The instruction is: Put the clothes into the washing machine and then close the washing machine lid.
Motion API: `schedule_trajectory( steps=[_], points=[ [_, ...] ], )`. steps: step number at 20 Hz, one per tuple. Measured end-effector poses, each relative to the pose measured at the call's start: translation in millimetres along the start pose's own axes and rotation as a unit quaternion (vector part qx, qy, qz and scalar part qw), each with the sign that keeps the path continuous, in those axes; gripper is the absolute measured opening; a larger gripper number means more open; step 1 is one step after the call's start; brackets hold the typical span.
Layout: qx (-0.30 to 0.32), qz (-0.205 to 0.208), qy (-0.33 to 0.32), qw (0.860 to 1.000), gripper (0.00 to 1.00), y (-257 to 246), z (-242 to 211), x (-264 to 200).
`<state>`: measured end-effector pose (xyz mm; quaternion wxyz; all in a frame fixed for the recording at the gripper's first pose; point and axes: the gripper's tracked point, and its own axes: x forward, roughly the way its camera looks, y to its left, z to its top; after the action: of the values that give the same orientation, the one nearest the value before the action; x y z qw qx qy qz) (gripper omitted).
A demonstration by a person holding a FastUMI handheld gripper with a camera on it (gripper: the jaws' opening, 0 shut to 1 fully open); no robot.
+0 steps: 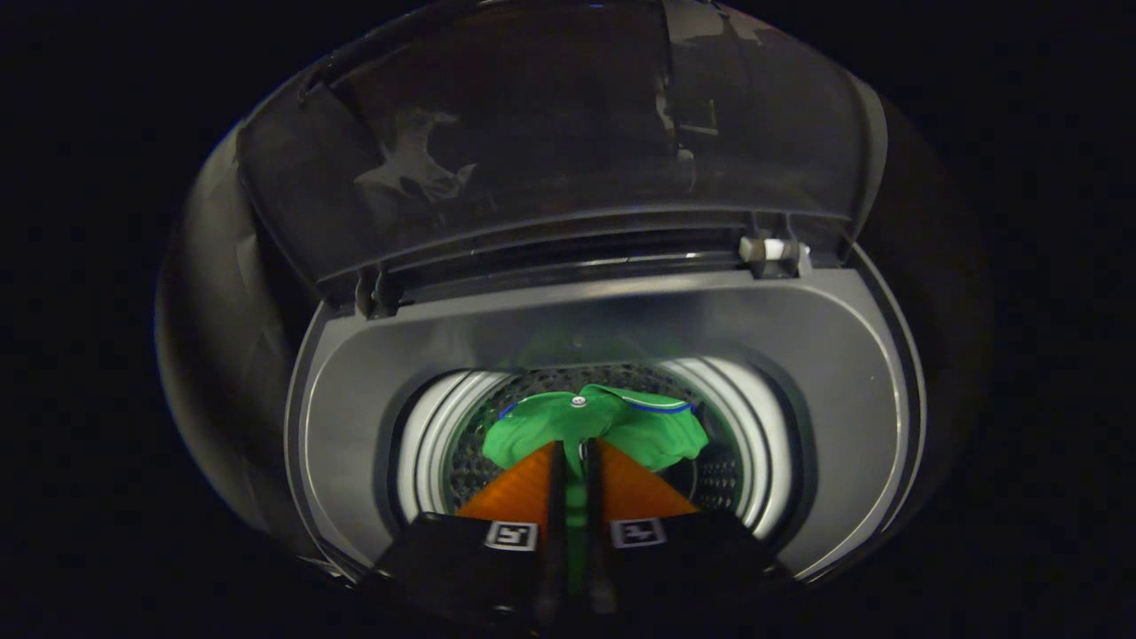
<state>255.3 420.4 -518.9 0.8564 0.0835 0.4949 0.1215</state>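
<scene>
I look down into a top-loading washing machine (pixel 799 355) whose dark see-through lid (pixel 550 133) stands raised at the back. A green garment (pixel 639 430) with a thin blue trim and a small button hangs bunched in the mouth of the perforated drum (pixel 466 461). My gripper (pixel 574 445) sits over the drum opening, its two fingers close together with a strip of the green cloth pinched between them. The rest of the garment spreads just beyond the fingertips. The bottom of the drum is hidden behind it.
A bright white ring (pixel 426 444) lines the drum mouth inside the grey top deck (pixel 621 324). Lid hinges sit at the back left (pixel 377 293) and back right (pixel 774 251). All around the machine is dark.
</scene>
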Motion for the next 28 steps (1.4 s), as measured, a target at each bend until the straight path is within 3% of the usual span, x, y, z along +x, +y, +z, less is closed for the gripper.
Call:
schedule_trajectory(
  steps=[3, 10, 14, 18, 23, 25, 28],
  points=[
    [-0.024, -0.021, -0.035, 0.999, 0.99, -5, 2, -11],
    [-0.015, -0.013, -0.05, 0.999, 0.99, -1, 6, -29],
    [-0.021, -0.011, -0.094, 0.995, 0.99, 3, 31, -63],
    [-0.029, -0.001, -0.171, 0.985, 0.99, 10, 87, -133],
    [-0.057, 0.01, -0.267, 0.962, 0.98, 34, 180, -212],
    [-0.065, 0.012, -0.301, 0.951, 0.98, 38, 220, -224],
    [-0.071, 0.003, -0.309, 0.948, 0.98, 38, 267, -213]
  ],
)
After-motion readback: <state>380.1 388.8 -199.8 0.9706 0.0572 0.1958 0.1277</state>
